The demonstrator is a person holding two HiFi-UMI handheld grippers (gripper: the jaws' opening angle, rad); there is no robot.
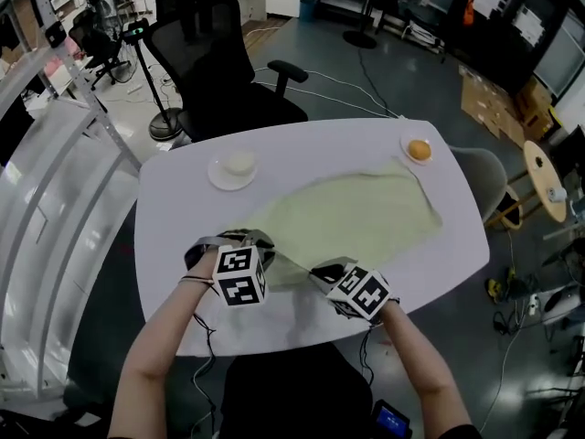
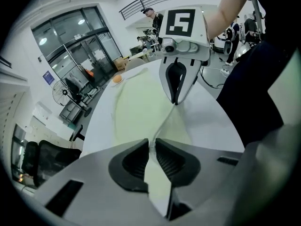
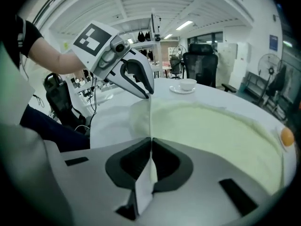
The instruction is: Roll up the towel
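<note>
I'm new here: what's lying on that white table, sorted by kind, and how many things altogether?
Pale green towel: 1
White plates: 2
White cup: 1
Orange round thing: 1
Total: 5
</note>
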